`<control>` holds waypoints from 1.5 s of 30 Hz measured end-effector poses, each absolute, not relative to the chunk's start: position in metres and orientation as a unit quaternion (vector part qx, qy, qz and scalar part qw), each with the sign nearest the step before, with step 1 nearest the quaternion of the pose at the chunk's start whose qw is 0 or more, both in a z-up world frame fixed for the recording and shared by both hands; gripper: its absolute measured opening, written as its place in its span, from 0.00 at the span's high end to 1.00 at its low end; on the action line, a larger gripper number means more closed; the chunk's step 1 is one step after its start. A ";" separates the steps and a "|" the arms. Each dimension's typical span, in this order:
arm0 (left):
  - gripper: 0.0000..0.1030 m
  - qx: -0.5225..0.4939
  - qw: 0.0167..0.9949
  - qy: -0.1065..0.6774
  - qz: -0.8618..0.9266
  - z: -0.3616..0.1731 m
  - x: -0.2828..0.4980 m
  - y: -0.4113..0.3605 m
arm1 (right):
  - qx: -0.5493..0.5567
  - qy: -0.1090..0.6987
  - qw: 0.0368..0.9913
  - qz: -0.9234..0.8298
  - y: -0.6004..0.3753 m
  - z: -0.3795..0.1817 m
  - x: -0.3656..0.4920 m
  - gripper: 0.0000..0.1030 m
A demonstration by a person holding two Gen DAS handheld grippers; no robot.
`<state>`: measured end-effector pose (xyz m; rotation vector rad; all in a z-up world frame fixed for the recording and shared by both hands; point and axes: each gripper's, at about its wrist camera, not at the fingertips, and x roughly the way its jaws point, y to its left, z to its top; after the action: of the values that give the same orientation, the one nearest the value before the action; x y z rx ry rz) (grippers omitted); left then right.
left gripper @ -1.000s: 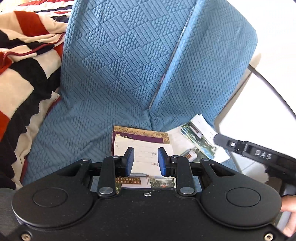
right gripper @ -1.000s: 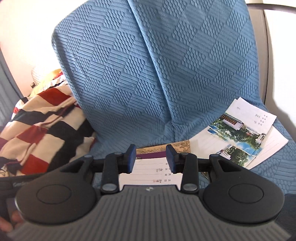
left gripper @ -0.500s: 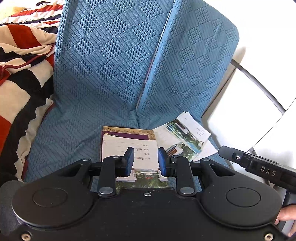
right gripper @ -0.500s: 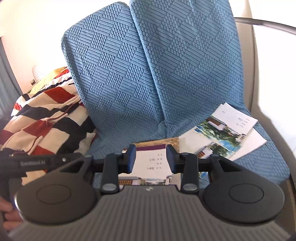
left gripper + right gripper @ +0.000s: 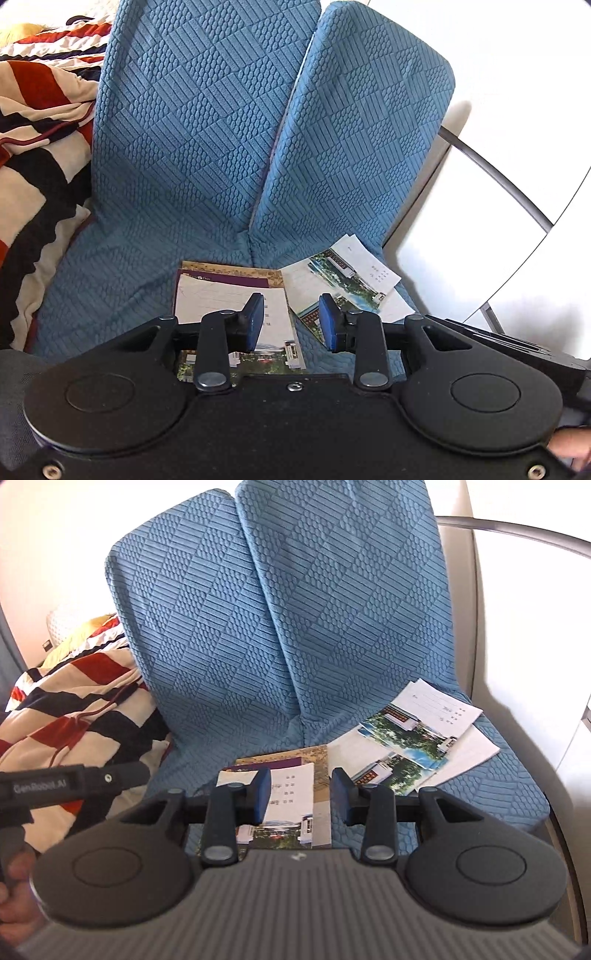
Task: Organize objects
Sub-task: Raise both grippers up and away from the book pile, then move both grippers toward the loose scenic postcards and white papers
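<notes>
A neat stack of cards and booklets [image 5: 229,299] [image 5: 291,790], white card on top of purple and tan covers, lies on the blue seat [image 5: 122,266] [image 5: 491,797]. To its right a loose fan of photo postcards and white sheets [image 5: 347,277] [image 5: 413,738] is spread out. My left gripper [image 5: 291,323] hovers in front of and above the stack, its jaws opening with nothing between them. My right gripper [image 5: 301,795] hangs over the same stack, open and holding nothing.
A blue textured cover drapes the two back cushions [image 5: 184,147] [image 5: 295,609]. A red, black and cream striped blanket [image 5: 37,147] [image 5: 74,709] is piled at the left. A white armrest [image 5: 517,627] and a grey tube [image 5: 498,177] bound the right side.
Both grippers have drawn back and upward from the seat, so more of the backrest shows. The left jaws stand slightly wider. The cards have not moved.
</notes>
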<state>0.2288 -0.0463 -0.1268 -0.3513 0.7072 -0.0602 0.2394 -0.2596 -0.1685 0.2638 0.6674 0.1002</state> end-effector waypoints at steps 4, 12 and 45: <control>0.71 -0.174 0.919 0.351 -0.043 -0.130 0.233 -0.057 | 0.138 0.326 0.935 0.037 -0.271 -0.173 0.235 0.61; 0.71 -0.162 0.919 0.358 -0.043 -0.135 0.242 -0.073 | 0.142 0.327 0.934 0.010 -0.305 -0.176 0.227 0.61; 0.67 -0.155 0.908 0.383 -0.072 -0.163 0.281 -0.137 | 0.208 0.309 0.928 -0.017 -0.369 -0.218 0.247 0.60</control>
<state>0.2813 -0.1370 -0.1626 -0.3191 0.7909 -0.1481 0.2465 -0.3694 -0.2183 0.4263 0.6332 -0.0356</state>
